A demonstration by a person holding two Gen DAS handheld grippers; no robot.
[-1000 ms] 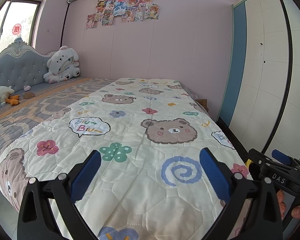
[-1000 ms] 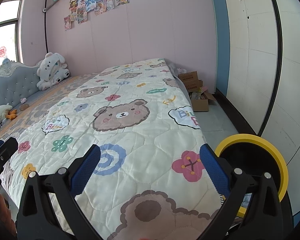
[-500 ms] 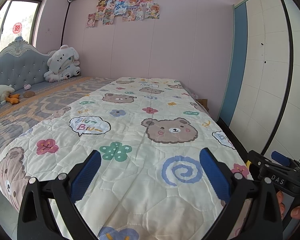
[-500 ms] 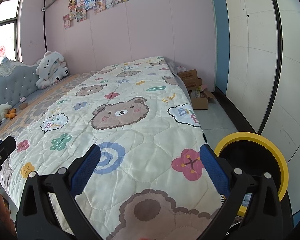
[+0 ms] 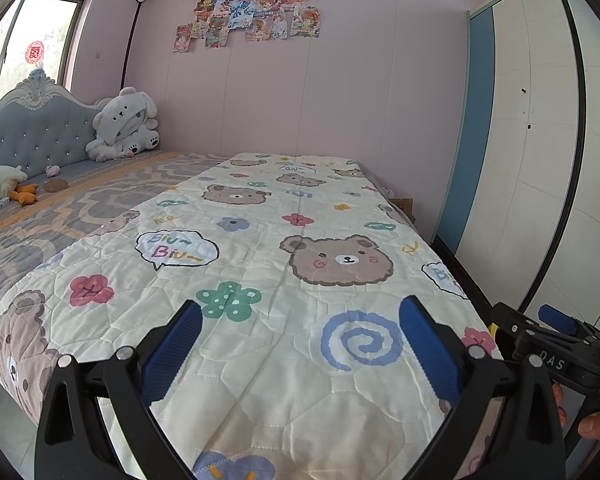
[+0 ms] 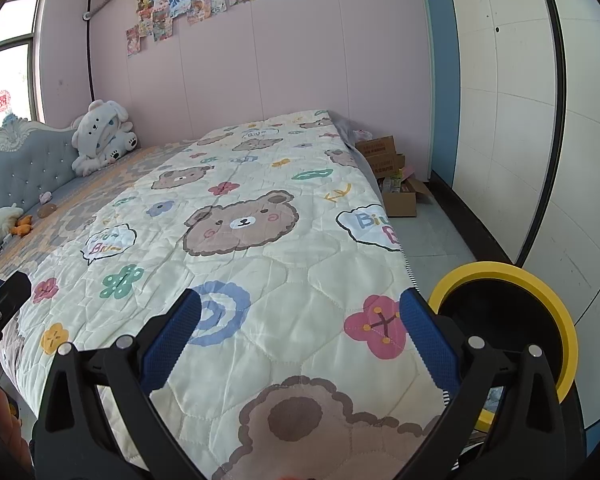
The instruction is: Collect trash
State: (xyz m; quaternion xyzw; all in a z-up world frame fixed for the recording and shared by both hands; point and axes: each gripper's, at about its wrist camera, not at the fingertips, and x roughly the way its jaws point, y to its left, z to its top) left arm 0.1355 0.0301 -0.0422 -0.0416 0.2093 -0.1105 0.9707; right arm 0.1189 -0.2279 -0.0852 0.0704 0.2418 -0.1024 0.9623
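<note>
Both grippers hover over the foot of a bed covered by a cream quilt [image 5: 260,248] printed with bears and flowers. My left gripper [image 5: 300,316] is open, its blue pads wide apart with nothing between them. My right gripper [image 6: 300,314] is open too and holds nothing. A yellow-rimmed black bin [image 6: 512,320] stands on the floor beside the bed's right edge, just right of the right gripper. No loose trash shows on the quilt. The right gripper's body [image 5: 548,344] appears at the right edge of the left wrist view.
Plush toys [image 5: 120,128] and small items [image 5: 26,194] lie near the grey headboard [image 5: 32,136]. Cardboard boxes [image 6: 392,176] sit on the floor by the far wall. A white and blue wardrobe [image 6: 520,120] lines the right side, with a strip of floor [image 6: 432,232] between it and the bed.
Both views have shifted slightly, with the bed sitting a little lower and farther in view. Both grippers remain open and hold nothing.
</note>
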